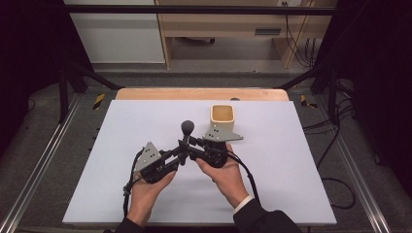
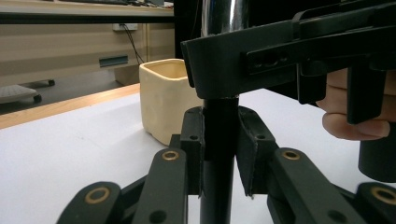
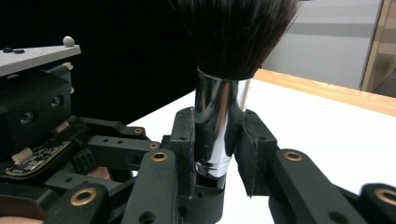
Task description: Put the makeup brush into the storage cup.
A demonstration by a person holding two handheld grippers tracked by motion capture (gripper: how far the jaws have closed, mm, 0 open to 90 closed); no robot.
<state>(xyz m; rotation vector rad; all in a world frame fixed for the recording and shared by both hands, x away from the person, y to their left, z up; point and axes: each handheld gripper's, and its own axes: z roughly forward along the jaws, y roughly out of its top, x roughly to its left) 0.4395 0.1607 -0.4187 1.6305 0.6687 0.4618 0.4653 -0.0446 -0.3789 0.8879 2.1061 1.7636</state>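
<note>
- The makeup brush (image 1: 187, 130) stands upright above the middle of the white table mat (image 1: 121, 145), lifted between your two grippers, with its dark bristle head on top.
- In the right gripper view the bristles (image 3: 236, 32) fan out above a shiny silver ferrule (image 3: 219, 126); below it, in the left gripper view, the black handle (image 2: 218, 140) runs straight down.
- Your right gripper (image 3: 215, 149) is clamped on the ferrule, a pad pressed against each side.
- Your left gripper (image 2: 219, 154) is clenched on the black handle just under the ferrule, lower on the brush than the right one.
- In the high view the two grippers meet at the brush from opposite sides, the left gripper (image 1: 180, 154) coming in from the left and the right gripper (image 1: 194, 141) from the right, their tips nearly touching.
- Your left hand (image 1: 148, 187) and right hand (image 1: 226, 172) hold the gripper bodies near the mat's front half.
- A cream square-sided cup (image 1: 223, 118) stands upright on the mat just behind the right gripper, its mouth open upward; it is apart from the brush.
- The wooden table edge (image 1: 201, 93) shows beyond the mat's far side.
</note>
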